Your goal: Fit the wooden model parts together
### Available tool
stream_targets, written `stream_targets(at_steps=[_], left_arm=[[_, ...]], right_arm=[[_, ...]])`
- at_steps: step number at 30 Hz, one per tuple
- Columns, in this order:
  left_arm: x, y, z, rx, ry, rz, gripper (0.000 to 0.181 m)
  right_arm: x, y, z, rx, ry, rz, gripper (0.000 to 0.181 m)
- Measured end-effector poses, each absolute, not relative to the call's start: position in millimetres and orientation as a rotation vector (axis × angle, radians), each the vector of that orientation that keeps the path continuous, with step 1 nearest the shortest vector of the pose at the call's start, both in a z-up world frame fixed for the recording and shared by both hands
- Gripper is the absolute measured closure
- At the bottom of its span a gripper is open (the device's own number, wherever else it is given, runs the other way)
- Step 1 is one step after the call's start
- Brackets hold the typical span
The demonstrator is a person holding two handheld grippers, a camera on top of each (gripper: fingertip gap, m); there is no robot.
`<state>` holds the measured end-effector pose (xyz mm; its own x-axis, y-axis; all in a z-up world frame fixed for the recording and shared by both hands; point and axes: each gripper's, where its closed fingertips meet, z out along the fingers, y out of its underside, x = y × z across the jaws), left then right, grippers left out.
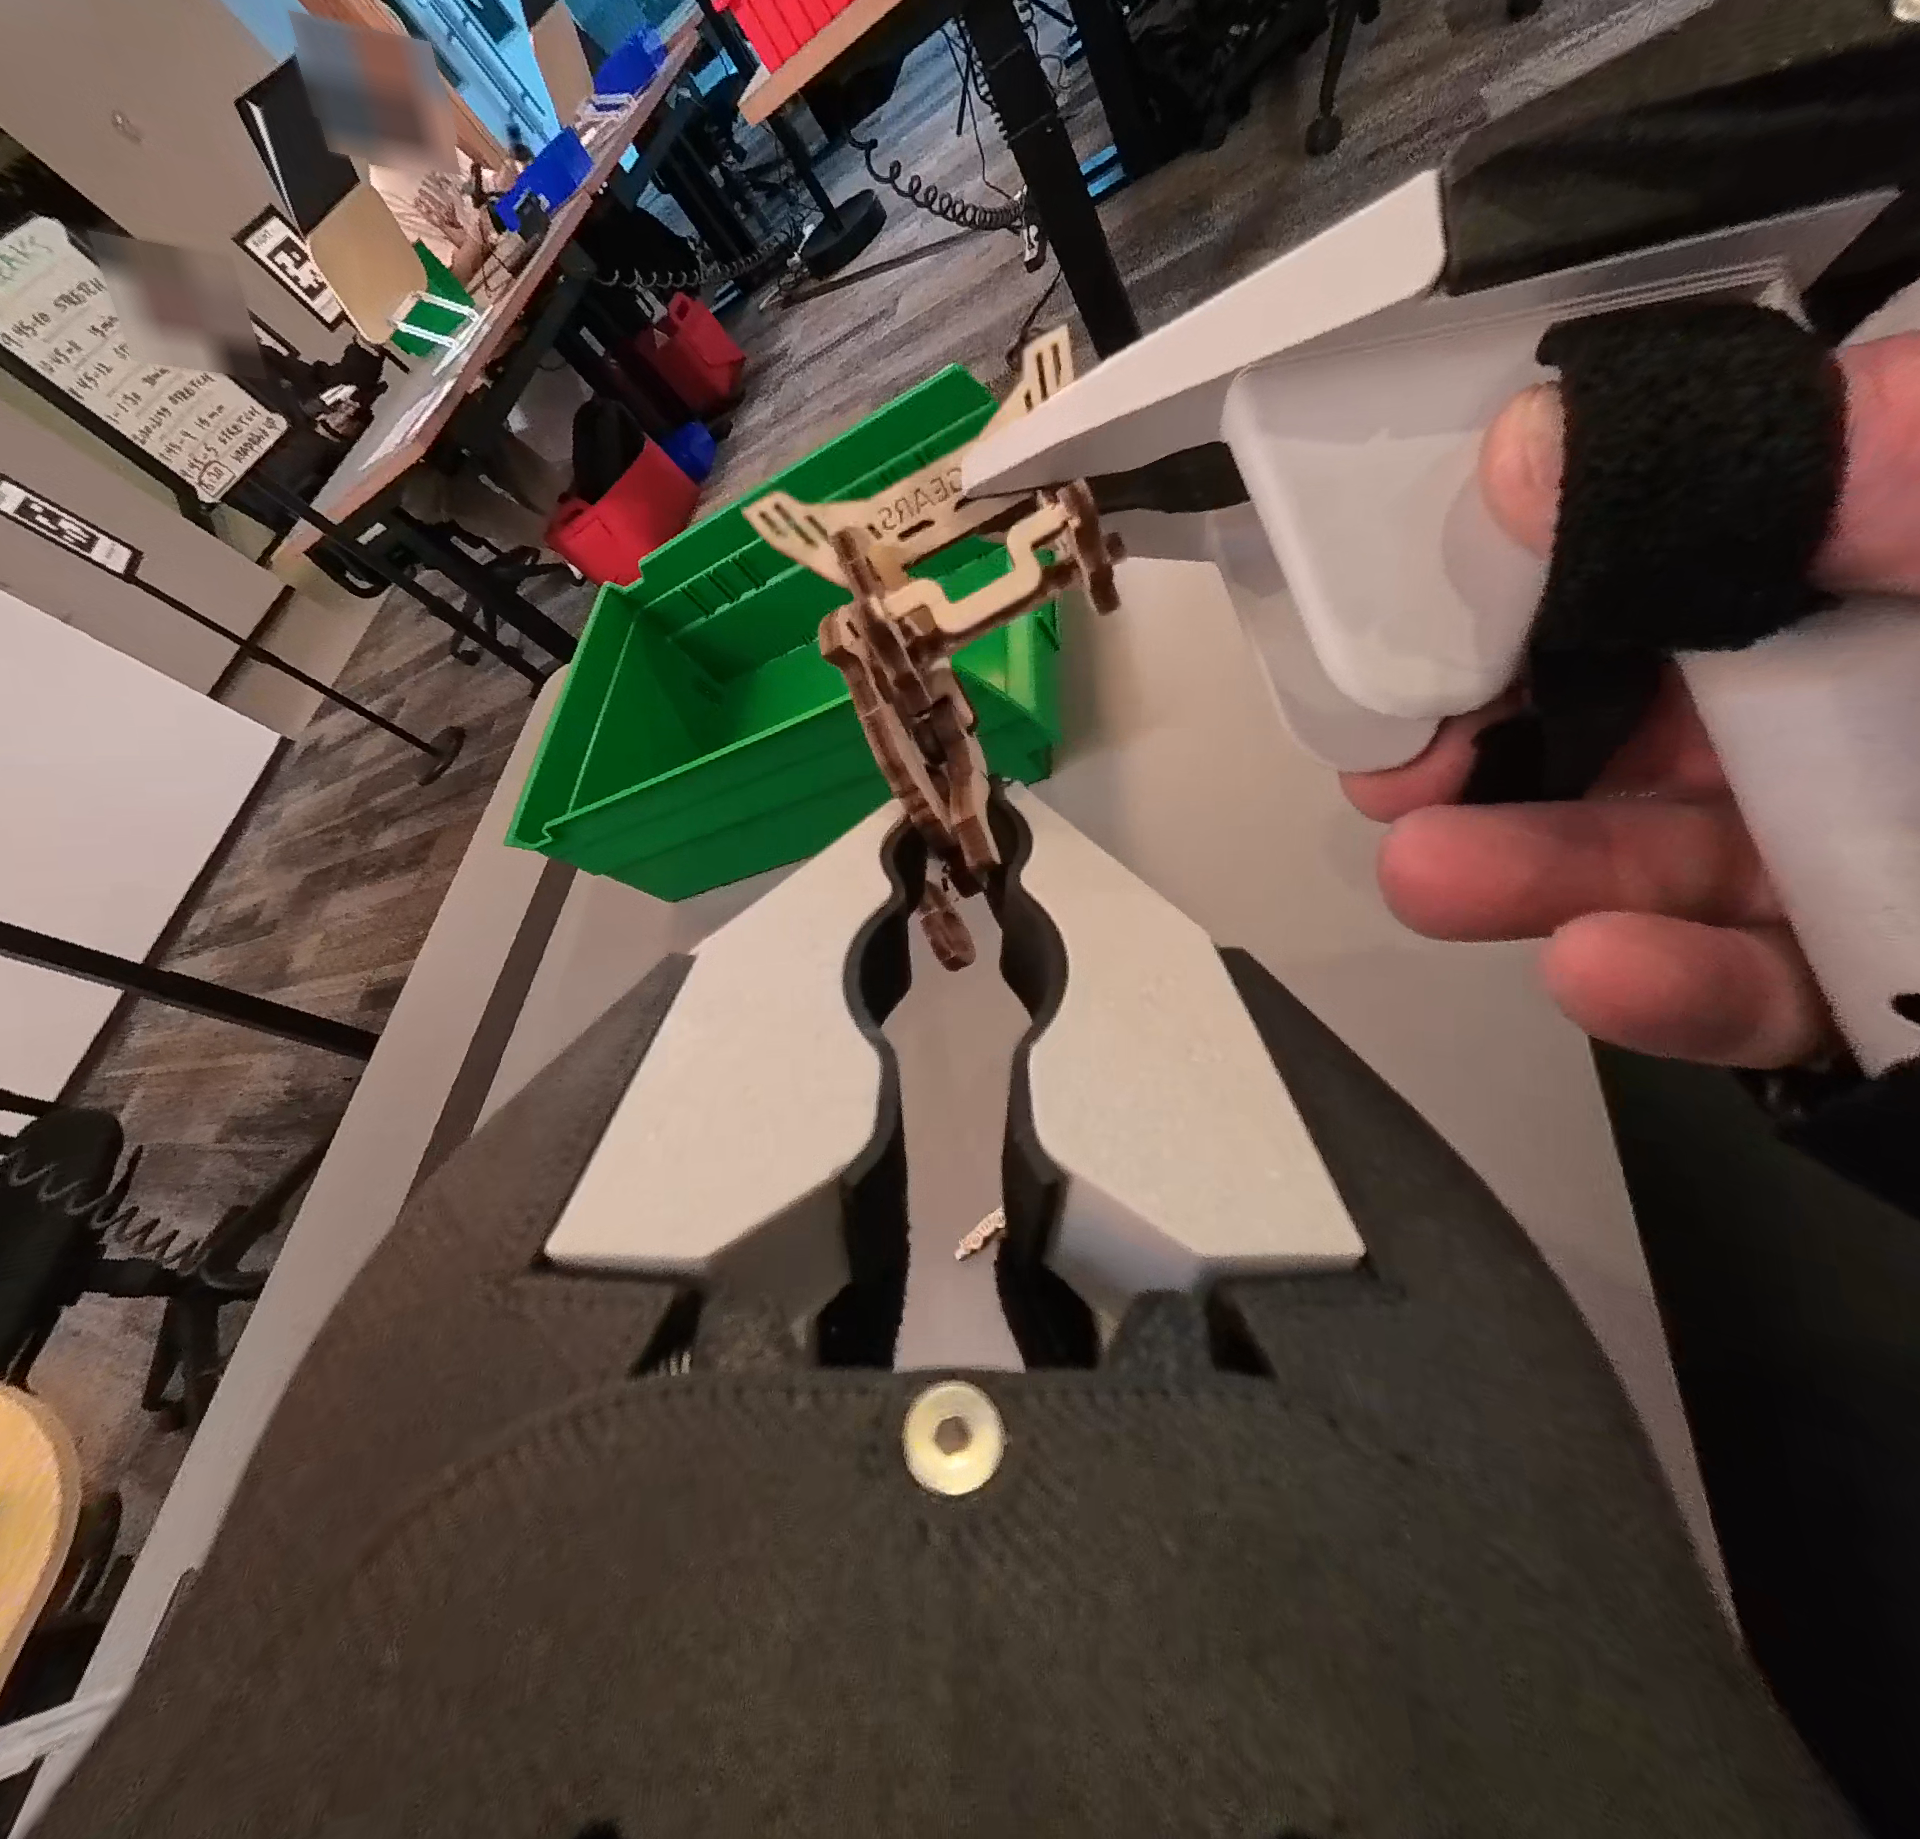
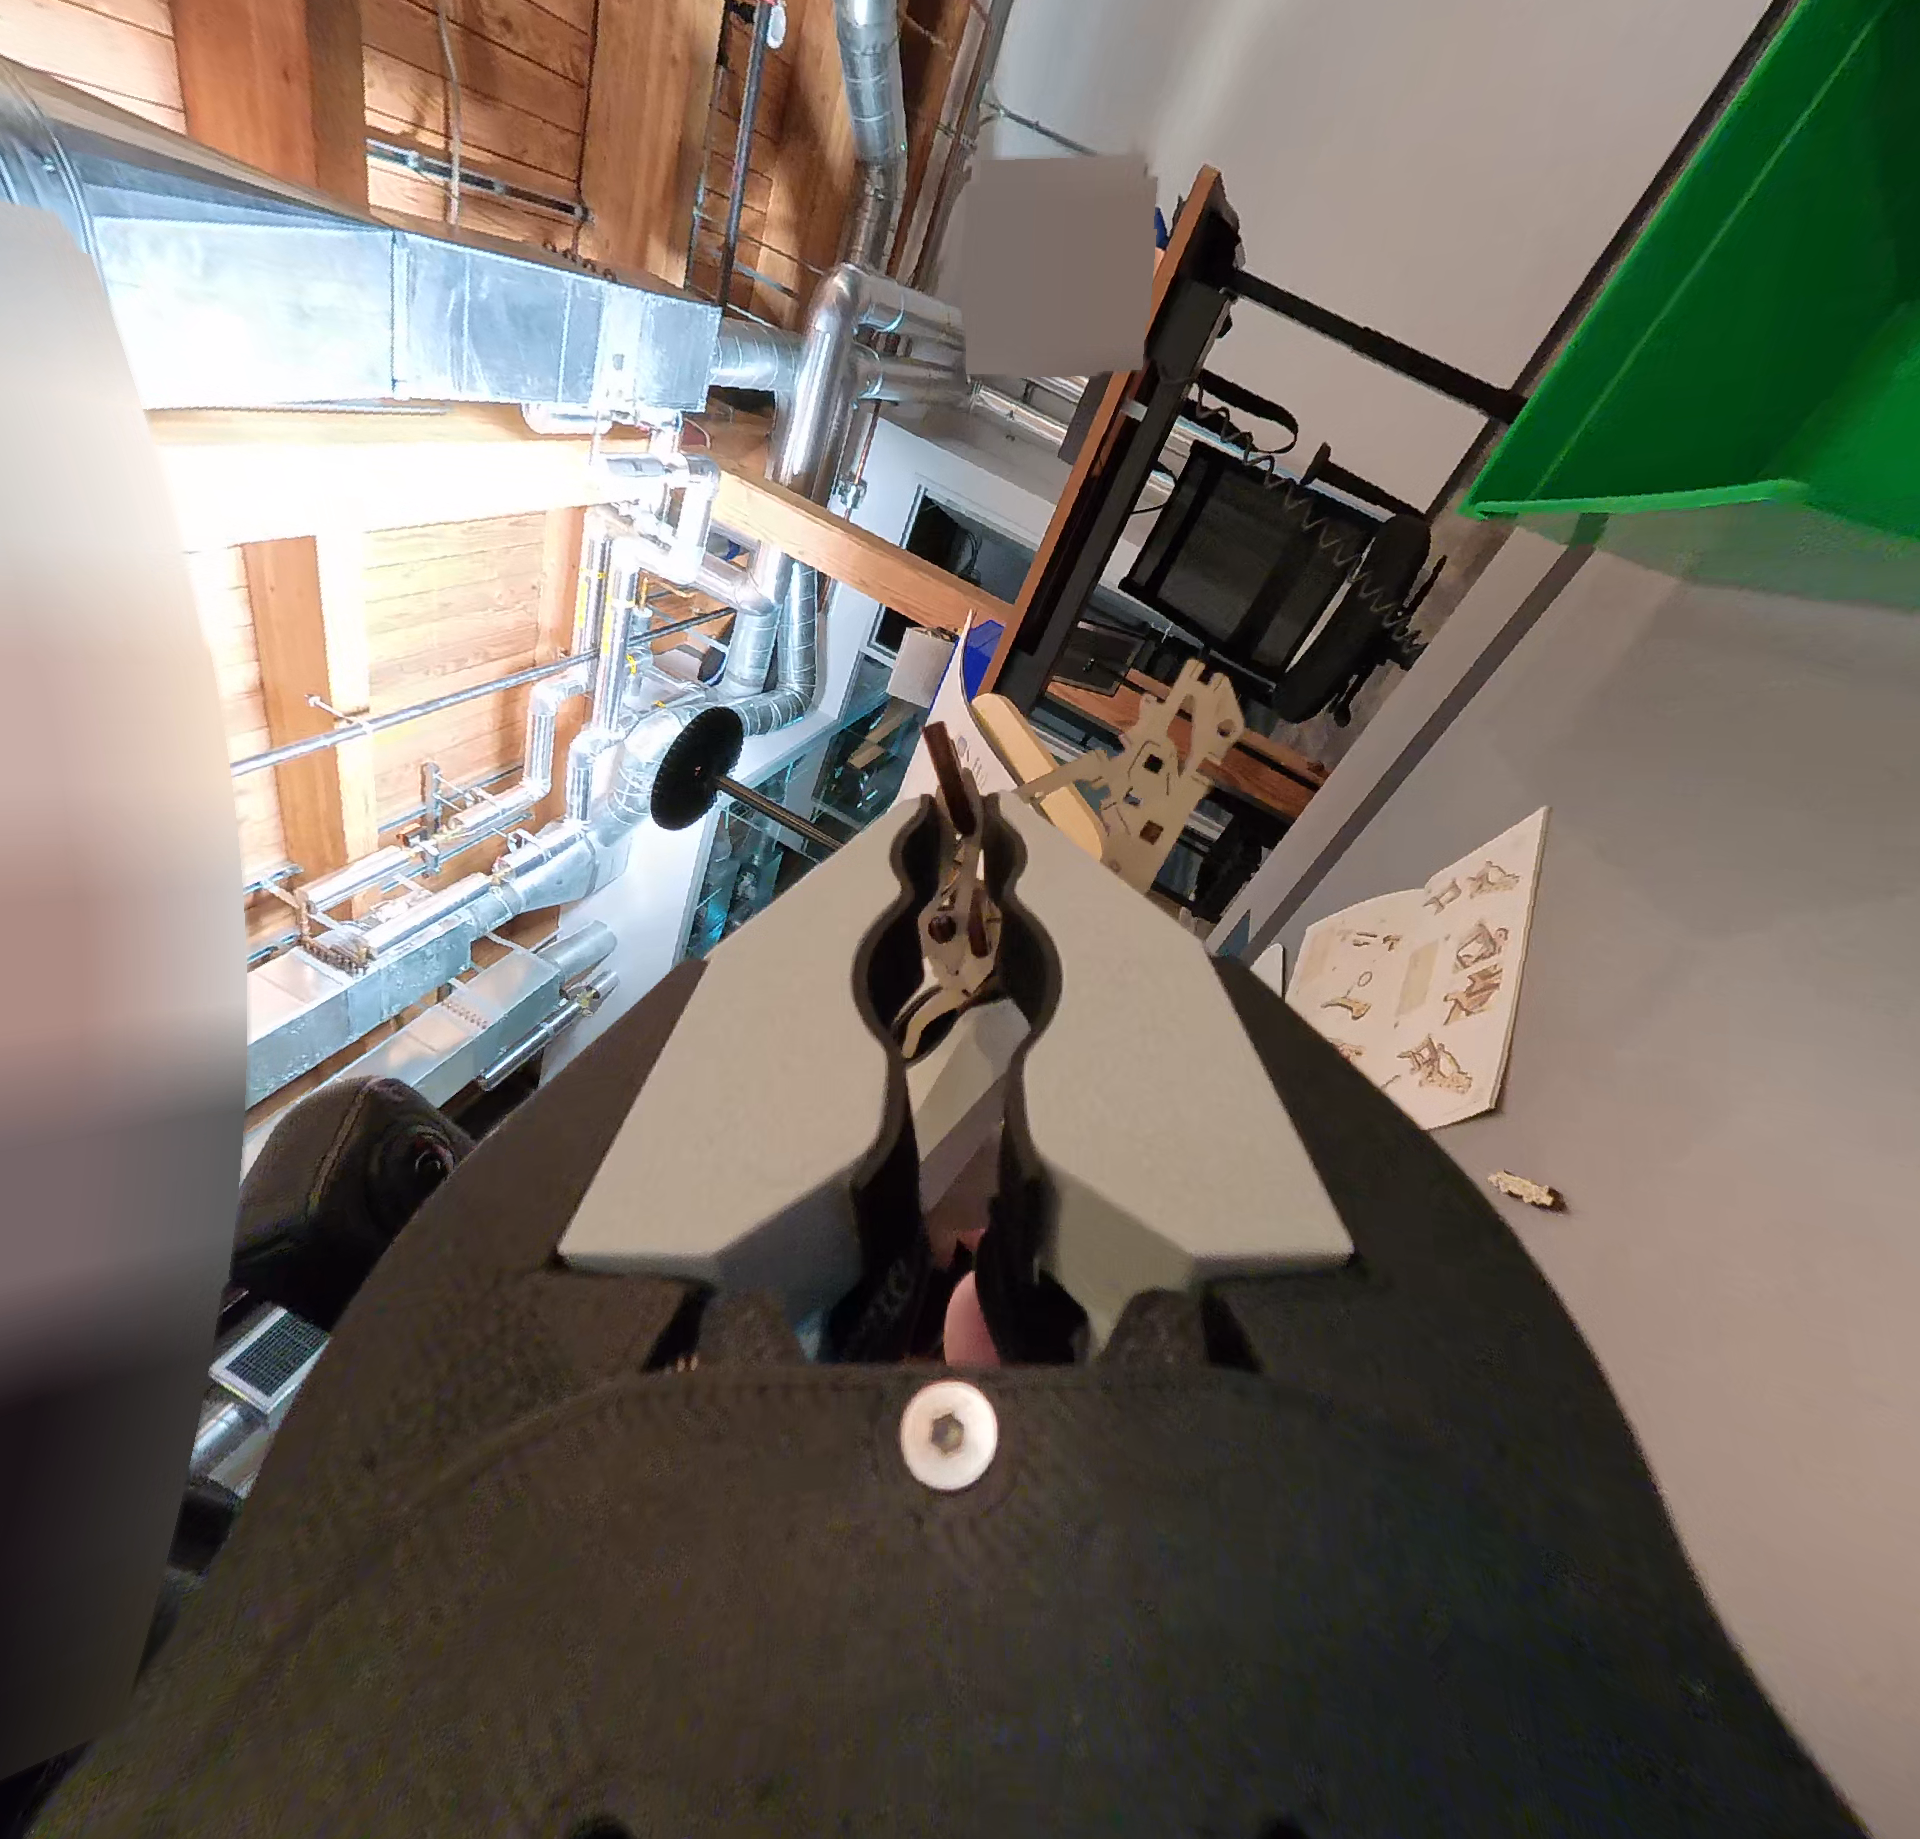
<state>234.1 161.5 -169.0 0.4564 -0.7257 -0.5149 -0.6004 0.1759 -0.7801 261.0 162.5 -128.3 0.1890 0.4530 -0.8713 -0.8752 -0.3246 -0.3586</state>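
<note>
In the left wrist view the lower end of the wooden model (image 1: 935, 667) disappears between the left gripper (image 1: 956, 854) tips at frame centre, so the exact contact is hard to see; that gripper is closed on it. From the upper right, the right gripper (image 1: 987, 480) pinches the model's flat top piece, held by a hand (image 1: 1621, 750). In the right wrist view the clamped piece (image 2: 951, 916) is mostly hidden. Behind sits a green bin (image 1: 727, 750); a booklet (image 2: 1423, 968) lies on the tabletop (image 2: 1714, 958) at right.
</note>
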Motion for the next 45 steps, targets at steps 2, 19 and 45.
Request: stream_targets(at_steps=[2,19,45], left_arm=[[234,162,-170,-1.509,1.221,-0.13,0.173],[244,168,-177,-1.471,1.249,-0.033,0.173],[185,180,-271,-1.733,1.25,-0.088,0.168]], right_arm=[[260,162,-129,-1.299,0.453,1.424,0.177],[270,167,-142,-1.278,0.561,1.435,0.177],[209,198,-233,-1.514,0.662,1.512,0.177]])
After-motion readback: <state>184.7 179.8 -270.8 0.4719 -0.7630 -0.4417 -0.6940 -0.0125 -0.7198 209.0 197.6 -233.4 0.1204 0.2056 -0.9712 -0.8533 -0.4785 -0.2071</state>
